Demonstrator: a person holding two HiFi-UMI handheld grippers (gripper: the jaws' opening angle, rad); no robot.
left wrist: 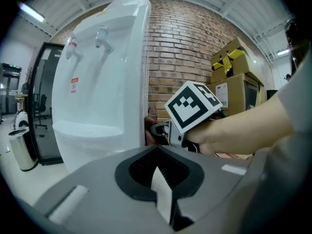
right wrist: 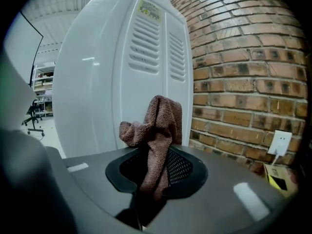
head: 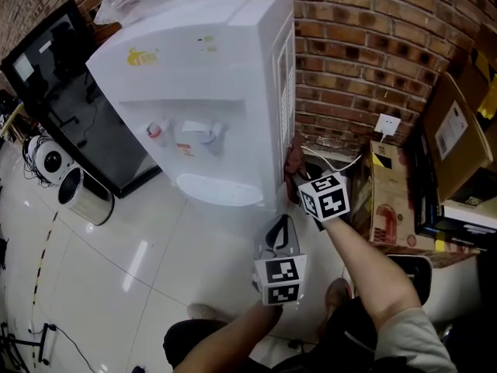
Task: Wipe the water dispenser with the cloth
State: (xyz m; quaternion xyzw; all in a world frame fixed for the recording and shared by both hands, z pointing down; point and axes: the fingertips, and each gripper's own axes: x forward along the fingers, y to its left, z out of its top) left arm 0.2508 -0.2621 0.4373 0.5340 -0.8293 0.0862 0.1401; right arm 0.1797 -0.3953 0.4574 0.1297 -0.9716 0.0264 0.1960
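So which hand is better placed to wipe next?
Right. The right claw is shut on the brown cloth, close to the vented side of the water dispenser; the left claw is shut and empty.

White water dispenser (head: 225, 92) stands on pale tiled floor (head: 140, 270), its back twd the brick wall (head: 349, 45). Red & blue taps sit on its front, above the drip tray. R tool (head: 301, 179) is low at the vented side panel, w/ brown cloth (head: 294, 160) at its tip touching the panel. L tool (head: 281, 230) is just below the R one, near the dispenser's base corner, not touching it. Steel bin (head: 84, 196) stands at pic left. Wall socket (head: 387, 123) & cardboard boxes (head: 458, 130) are at pic right.
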